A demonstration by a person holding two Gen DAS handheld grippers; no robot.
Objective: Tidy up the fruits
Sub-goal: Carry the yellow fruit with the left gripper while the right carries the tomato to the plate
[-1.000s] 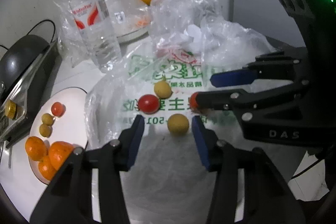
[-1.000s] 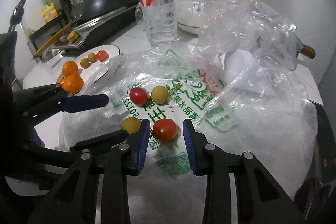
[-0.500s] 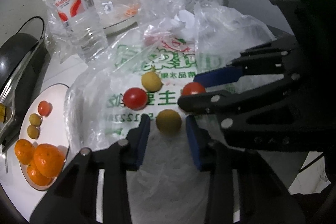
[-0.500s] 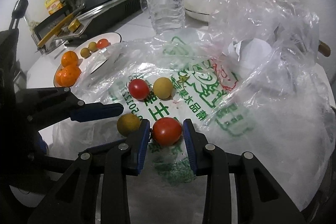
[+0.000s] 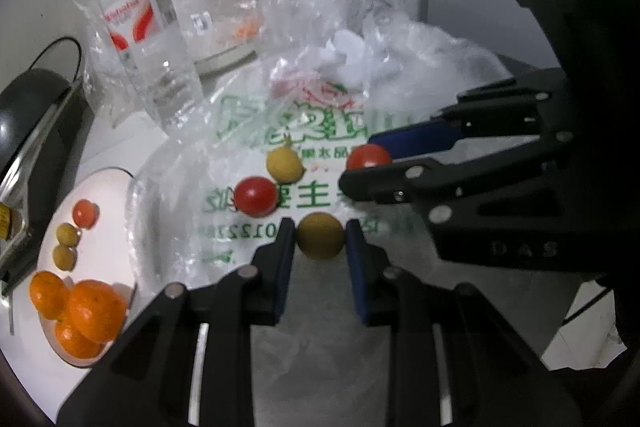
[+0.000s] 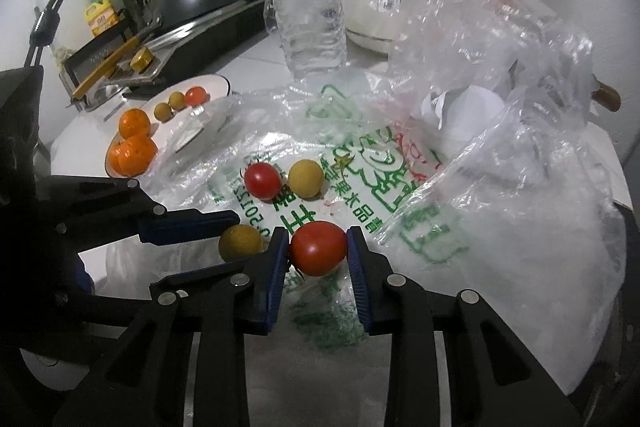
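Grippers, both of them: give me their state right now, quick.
Left gripper: shut on the yellow fruit, both pads touching it.
Right gripper: shut on the red tomato, both pads touching it.

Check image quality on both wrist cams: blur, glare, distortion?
Left wrist: soft and smeared around the water bottle and plastic bag, with a washed-out plate. Right wrist: sharper; the red tomato is crisp. Both show fisheye bending and dark corners.

Black left tool (image 5: 321,247) and right tool (image 6: 318,255), blue pads, silver screws.
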